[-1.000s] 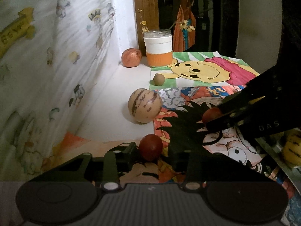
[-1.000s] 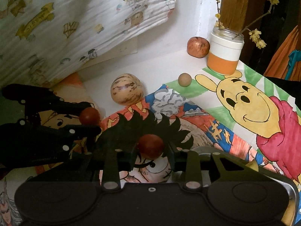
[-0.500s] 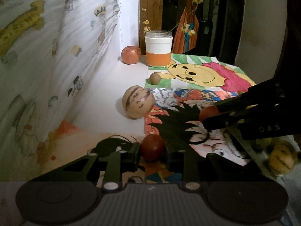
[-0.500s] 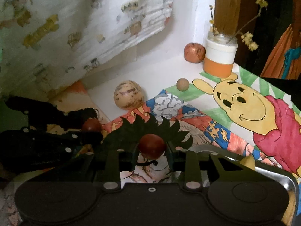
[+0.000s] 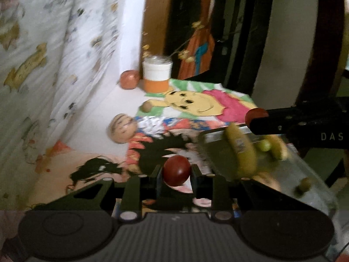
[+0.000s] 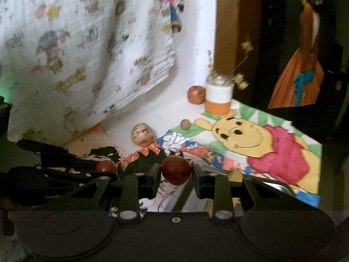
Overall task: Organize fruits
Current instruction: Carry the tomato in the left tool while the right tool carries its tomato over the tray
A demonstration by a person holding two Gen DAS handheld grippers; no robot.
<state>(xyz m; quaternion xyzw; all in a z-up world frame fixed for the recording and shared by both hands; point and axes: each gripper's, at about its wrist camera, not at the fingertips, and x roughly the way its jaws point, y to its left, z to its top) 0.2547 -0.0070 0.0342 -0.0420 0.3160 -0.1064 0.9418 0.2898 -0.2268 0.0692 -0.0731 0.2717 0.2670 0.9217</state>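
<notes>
My left gripper [image 5: 176, 172] is shut on a dark red round fruit [image 5: 177, 169], held above the cartoon table cover. My right gripper [image 6: 176, 170] is shut on a second dark red round fruit [image 6: 176, 169]. In the left wrist view the right gripper [image 5: 256, 118] reaches in from the right above a metal tray [image 5: 290, 170] that holds bananas [image 5: 241, 150] and small green fruits [image 5: 264, 145]. In the right wrist view the left gripper [image 6: 106, 167] shows at the left with its red fruit. A striped pale melon [image 5: 122, 128], a small brown fruit [image 5: 145, 106] and a reddish pomegranate [image 5: 129, 79] lie on the table.
A white and orange jar [image 5: 156, 74] with dried flowers stands at the back by a wooden post [image 6: 226, 26]. A printed cloth [image 6: 87, 43] hangs along the left side. The Pooh drawing [image 6: 250, 137] covers the far right of the table, whose edge drops off beyond it.
Both grippers have risen and swung right with their red fruits still gripped. The metal tray with bananas has come into the left wrist view, under the right gripper.
</notes>
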